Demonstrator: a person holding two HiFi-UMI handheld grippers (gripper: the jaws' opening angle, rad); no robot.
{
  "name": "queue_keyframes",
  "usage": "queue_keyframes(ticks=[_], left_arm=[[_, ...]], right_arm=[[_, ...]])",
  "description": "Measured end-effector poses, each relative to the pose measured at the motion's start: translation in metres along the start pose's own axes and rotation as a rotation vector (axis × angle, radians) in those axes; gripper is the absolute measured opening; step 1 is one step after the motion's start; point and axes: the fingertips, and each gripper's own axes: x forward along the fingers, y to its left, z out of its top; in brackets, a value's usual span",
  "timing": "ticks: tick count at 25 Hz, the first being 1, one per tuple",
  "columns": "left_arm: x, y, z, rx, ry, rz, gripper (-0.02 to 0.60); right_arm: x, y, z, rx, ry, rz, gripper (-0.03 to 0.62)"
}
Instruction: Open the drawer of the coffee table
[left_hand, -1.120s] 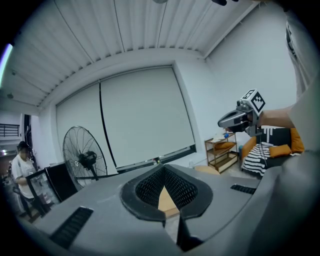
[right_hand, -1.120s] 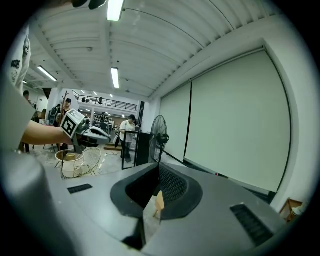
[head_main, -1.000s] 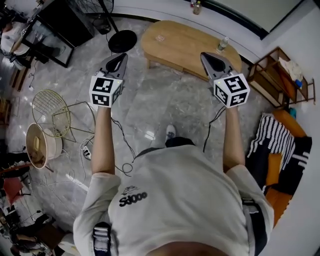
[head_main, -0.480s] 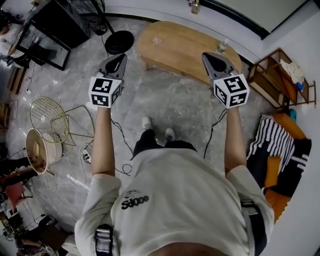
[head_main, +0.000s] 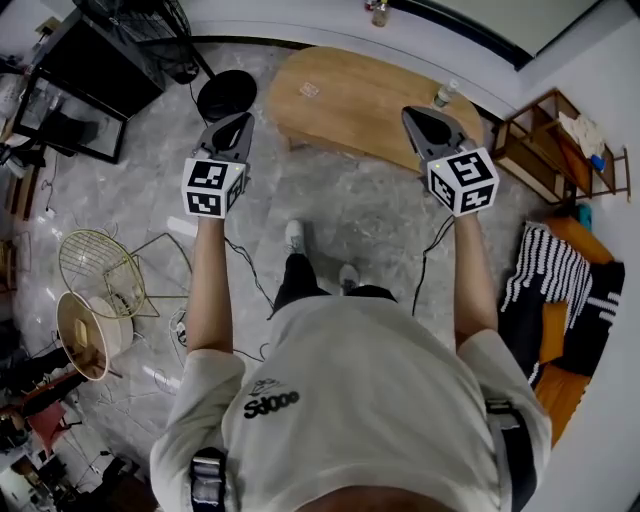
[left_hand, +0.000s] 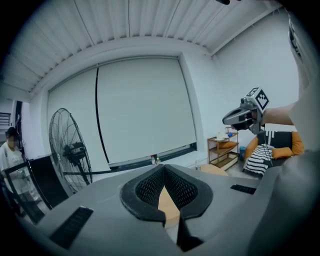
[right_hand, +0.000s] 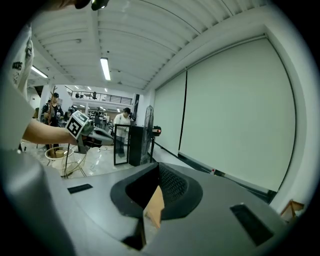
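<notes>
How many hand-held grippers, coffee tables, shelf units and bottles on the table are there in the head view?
Grey hand-held grippers with marker cubes: 2, the left hand-held gripper and the right hand-held gripper
Oval light-wood coffee table: 1
Clear plastic bottle standing on it: 1
Open wooden shelf unit: 1
Total: 5

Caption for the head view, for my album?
A person faces a wooden coffee table, holding out the left gripper and right gripper, both shut and empty.
</notes>
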Motion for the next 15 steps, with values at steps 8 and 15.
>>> queue_keyframes(ticks=[8, 15], left_arm=[[0.069, 0.081, -0.012, 0.024, -0.018, -0.083, 0.018], [0.135, 0.113, -0.034, 0.032, -0.015, -0.13, 0.018]], right_arm=[[0.076, -0.016, 0.011, 0.022, 0.012, -0.133, 0.006], [0.114, -0.039, -0.013, 0.069, 0.05, -0.217, 0.006]])
